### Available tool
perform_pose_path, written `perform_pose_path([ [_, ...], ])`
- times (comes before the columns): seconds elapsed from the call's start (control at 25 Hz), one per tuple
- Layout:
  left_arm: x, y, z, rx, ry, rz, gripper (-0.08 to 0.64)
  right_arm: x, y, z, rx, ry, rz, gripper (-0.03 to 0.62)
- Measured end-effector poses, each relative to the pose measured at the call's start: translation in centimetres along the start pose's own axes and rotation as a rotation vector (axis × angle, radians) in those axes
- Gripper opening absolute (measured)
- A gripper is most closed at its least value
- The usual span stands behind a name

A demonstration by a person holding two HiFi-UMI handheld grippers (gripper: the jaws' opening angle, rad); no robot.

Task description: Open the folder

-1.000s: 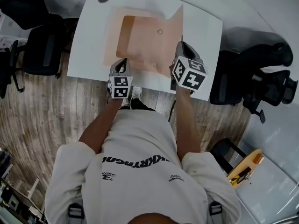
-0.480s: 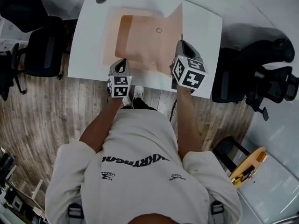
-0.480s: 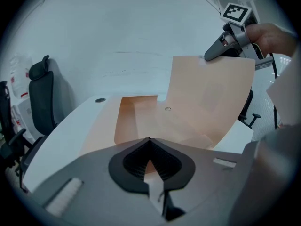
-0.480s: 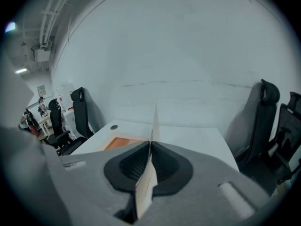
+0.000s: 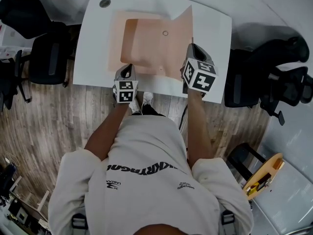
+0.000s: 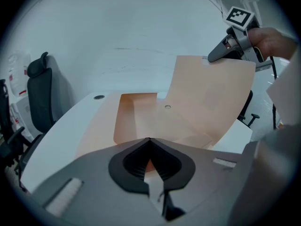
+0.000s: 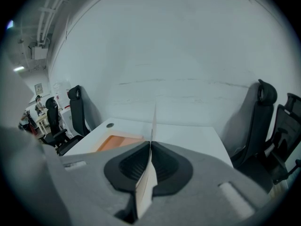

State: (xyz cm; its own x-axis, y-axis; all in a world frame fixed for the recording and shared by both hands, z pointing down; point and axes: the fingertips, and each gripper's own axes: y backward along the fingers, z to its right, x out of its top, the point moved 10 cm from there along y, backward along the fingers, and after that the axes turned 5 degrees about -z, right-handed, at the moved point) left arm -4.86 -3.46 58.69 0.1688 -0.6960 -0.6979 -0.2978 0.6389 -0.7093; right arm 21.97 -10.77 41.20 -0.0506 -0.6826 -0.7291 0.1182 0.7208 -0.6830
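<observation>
On white table (image 5: 215, 33), head view: peach folder (image 5: 142, 45) lies flat, its cover (image 5: 183, 29) stands raised in my right gripper (image 5: 190, 49).
Left gripper view: left gripper (image 6: 149, 141) clamped on folder's near edge.
Right gripper view: jaws pinch cover edge-on.
Risk: thin cover could slip or crease if I swing it hard.

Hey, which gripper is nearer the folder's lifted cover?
Right. The right gripper is shut on the edge of the lifted cover; the left gripper is off it, clamping the lower sheet.
</observation>
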Motion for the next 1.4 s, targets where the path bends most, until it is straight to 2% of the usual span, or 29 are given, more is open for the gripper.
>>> perform_pose_path([
  [0.44, 0.1, 0.0, -0.2, -0.035, -0.002, -0.01, -0.011, -0.5, -0.6, 2.2, -0.036, -0.028, -0.026, 0.014],
  [0.8, 0.3, -0.2, -0.3, -0.048, -0.012, -0.015, -0.011, -0.6, -1.2, 3.1, -0.095, 0.009, -0.024, 0.023],
  [1.0, 0.4, 0.0, -0.1, -0.067, 0.002, -0.01, -0.011, -1.0, -1.5, 4.3, -0.103, -0.025, -0.04, 0.026],
  [1.2, 0.5, 0.2, -0.1, -0.063, -0.004, -0.018, -0.011, -1.7, -1.7, 6.5, -0.079, -0.113, -0.05, 0.028],
  [1.4, 0.5, -0.1, 0.0, -0.065, -0.006, -0.009, -0.011, -2.5, -1.9, 8.0, -0.079, -0.143, -0.058, 0.031],
])
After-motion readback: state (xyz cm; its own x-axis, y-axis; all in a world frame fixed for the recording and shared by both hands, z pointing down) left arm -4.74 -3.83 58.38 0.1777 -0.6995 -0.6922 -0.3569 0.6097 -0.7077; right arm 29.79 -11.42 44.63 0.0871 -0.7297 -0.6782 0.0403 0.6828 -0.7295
